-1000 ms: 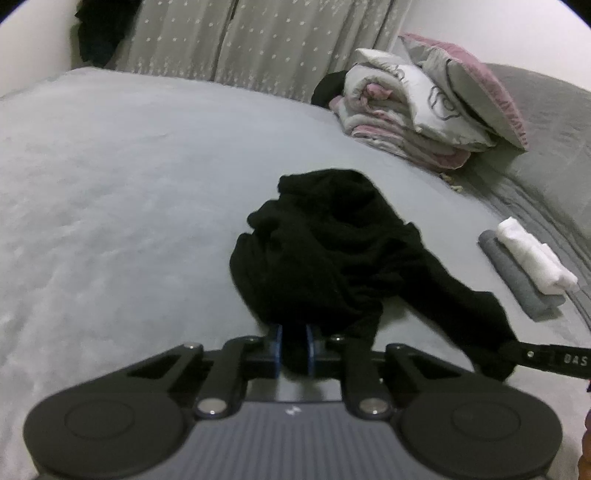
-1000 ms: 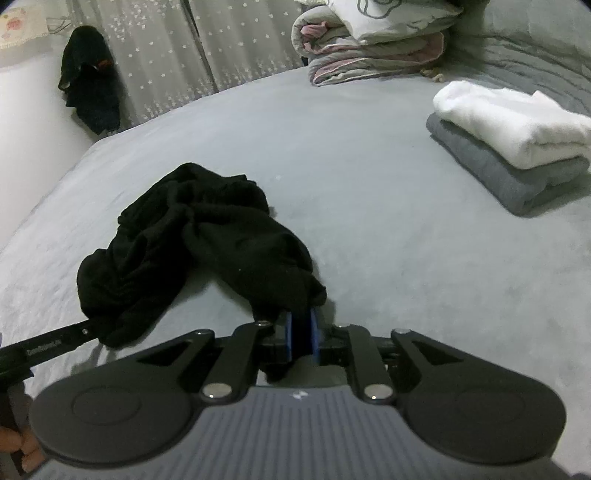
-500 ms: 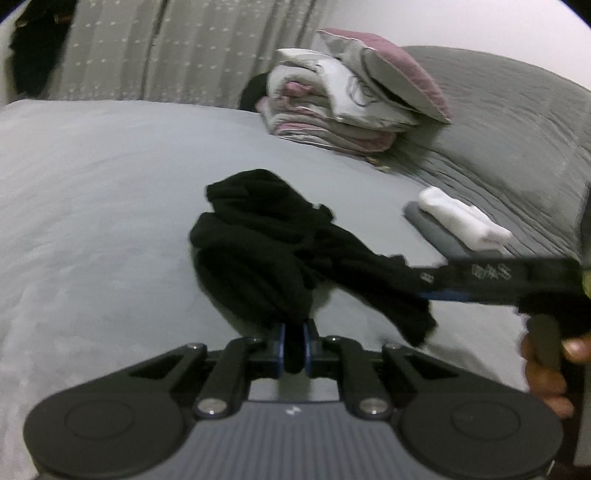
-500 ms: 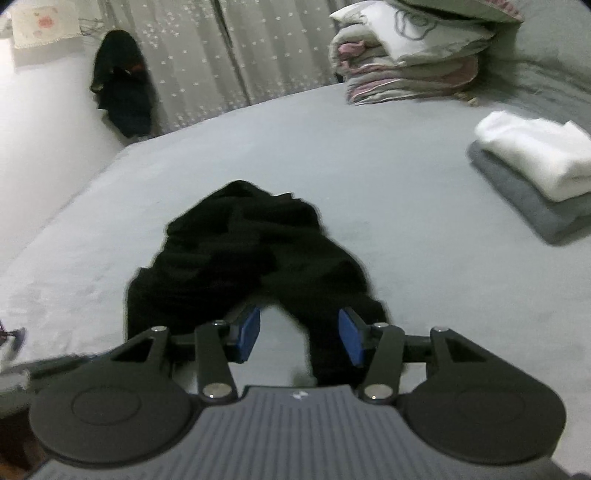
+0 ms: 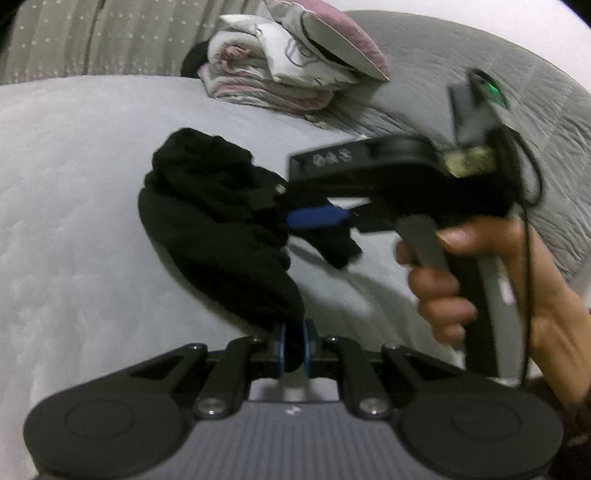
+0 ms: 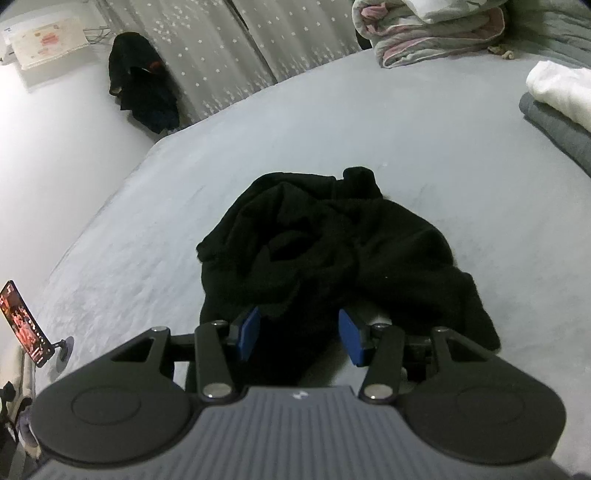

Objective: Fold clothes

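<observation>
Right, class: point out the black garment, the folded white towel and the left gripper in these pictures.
black garment point(image 6: 332, 236): right wrist view, on its crumpled middle.
folded white towel point(image 6: 557, 88): right wrist view, on its top surface.
left gripper point(image 5: 293, 347): left wrist view, between its fingertips, shut on a bunch of the garment.

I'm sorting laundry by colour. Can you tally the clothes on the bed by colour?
Black: 1, the crumpled garment
White: 1, folded
Grey: 1, folded under the white one
Total: 3, not counting the stacked bedding.
</observation>
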`<state>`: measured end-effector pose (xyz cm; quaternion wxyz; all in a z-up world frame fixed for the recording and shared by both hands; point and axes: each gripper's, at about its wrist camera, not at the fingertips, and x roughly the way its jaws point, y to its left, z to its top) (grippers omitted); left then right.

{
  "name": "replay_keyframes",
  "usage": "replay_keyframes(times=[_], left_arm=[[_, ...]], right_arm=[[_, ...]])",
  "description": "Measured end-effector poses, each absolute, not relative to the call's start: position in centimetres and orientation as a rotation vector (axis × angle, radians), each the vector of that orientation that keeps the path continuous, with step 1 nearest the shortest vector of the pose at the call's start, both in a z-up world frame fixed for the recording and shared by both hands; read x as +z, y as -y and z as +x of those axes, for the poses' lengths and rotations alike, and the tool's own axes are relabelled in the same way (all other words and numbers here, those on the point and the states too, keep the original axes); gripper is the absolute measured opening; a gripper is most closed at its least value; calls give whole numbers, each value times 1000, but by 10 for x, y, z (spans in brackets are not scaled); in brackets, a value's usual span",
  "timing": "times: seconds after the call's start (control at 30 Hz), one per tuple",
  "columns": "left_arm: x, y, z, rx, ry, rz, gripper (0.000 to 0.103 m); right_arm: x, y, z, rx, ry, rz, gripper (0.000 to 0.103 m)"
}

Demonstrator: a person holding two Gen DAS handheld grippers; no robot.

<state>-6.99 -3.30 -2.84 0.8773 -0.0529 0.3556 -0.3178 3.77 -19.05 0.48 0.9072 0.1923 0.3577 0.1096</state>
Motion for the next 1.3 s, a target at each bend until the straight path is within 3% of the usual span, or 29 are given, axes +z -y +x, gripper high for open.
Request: replay_keyframes(times=[0.3,0.37,0.4,0.43,0.87,1.3], left_arm=[[-23,29,-91,-726,-752,-77,9],[-23,28,-91,-716,-758,-66,9],[-23,27,-91,-709,-760,-62,9],[-23,26,-92,-701,-762,-58,8],[2,-6,-121,-653,-699,-27,8],[-6,-4,-124,-753,-855,72,9]], right_arm=[[-2,189,42,216,-764,354,51],[-4,188,42,220,-768,330,35],[-4,187,41,222,-769,318,16],[-4,187,40,221,-766,315,11],[32,208,-28,223,-665,235,7],[14,220,-60,267,-777,216,7]])
